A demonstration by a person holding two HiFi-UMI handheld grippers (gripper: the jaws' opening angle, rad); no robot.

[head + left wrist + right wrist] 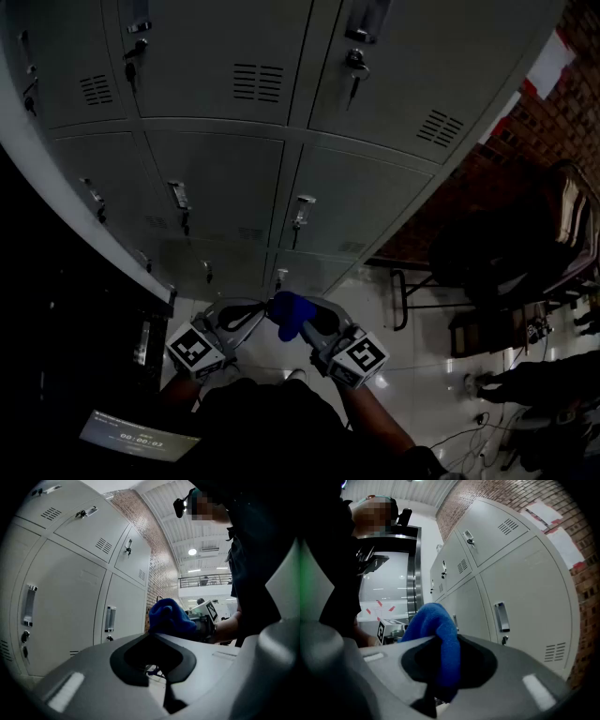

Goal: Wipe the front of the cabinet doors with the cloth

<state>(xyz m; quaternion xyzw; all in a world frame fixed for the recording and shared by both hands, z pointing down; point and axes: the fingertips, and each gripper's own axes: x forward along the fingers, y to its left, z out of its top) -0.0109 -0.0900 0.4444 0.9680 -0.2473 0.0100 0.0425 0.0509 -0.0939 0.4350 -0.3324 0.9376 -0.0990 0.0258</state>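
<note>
Grey metal cabinet doors [225, 178] with handles and keys fill the upper head view, and also show as the cabinet doors [65, 602] and the cabinet doors [525, 592] in both gripper views. A blue cloth [289, 312] hangs bunched from my right gripper [307, 328], which is shut on it. In the right gripper view the cloth [443, 639] drapes down over the closed right gripper [440, 691]. My left gripper [253, 317] sits just left of the cloth, and the left gripper [161, 674] is shut with nothing in it. Both are held low, apart from the doors. The blue cloth [169, 616] shows ahead.
A brick wall [525, 122] adjoins the cabinet on the right. A dark chair with bags [506, 253] stands on the glossy floor, with cables [469, 433] and a person's feet [497, 380] nearby. A small lit screen [136, 436] lies at the lower left.
</note>
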